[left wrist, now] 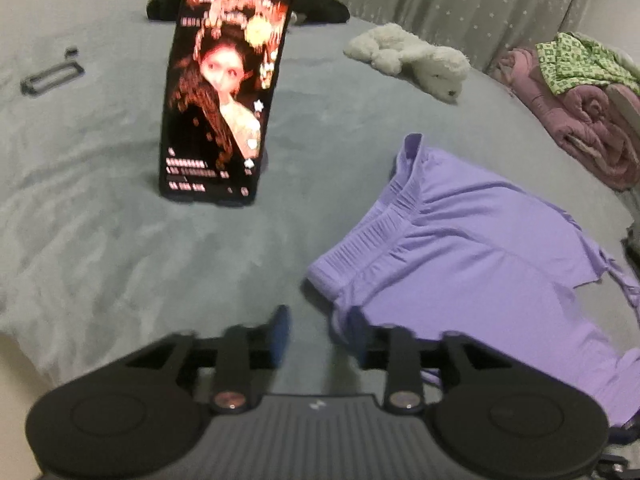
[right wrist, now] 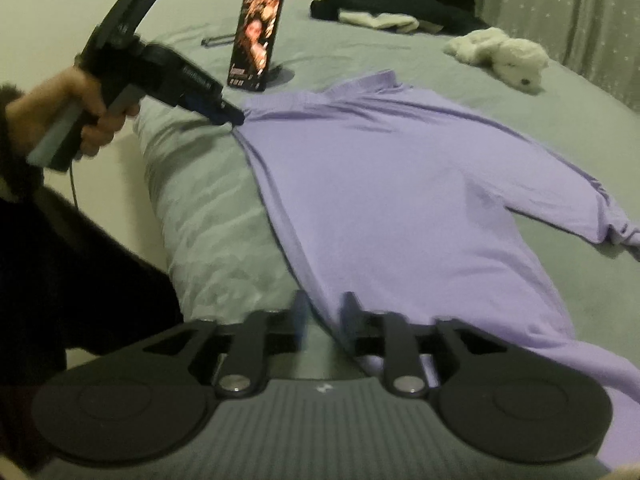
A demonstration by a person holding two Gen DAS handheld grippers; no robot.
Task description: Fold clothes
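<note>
Lilac knit fabric, one long-sleeved top (right wrist: pixel 400 184), lies spread flat on the grey-green bedsheet (right wrist: pixel 208 208), its ribbed collar toward the far side and one sleeve reaching out to the right. Just beyond the collar one lit black smartphone (left wrist: pixel 224 96) stands upright on the sheet, with one flat dark metal clip (left wrist: pixel 50 76) well off to its left. One white plush toy animal (right wrist: pixel 504 56) lies farther back, near a heap of black clothing (right wrist: pixel 400 4). At the far right sits one rolled pink quilt (left wrist: pixel 588 120) with a green patterned cloth (left wrist: pixel 580 60) on top. The left gripper (right wrist: pixel 230 116) touches the top's collar edge; whether its fingers pinch it cannot be told. The right gripper (right wrist: pixel 326 320) has its fingers apart at the top's near edge.
</note>
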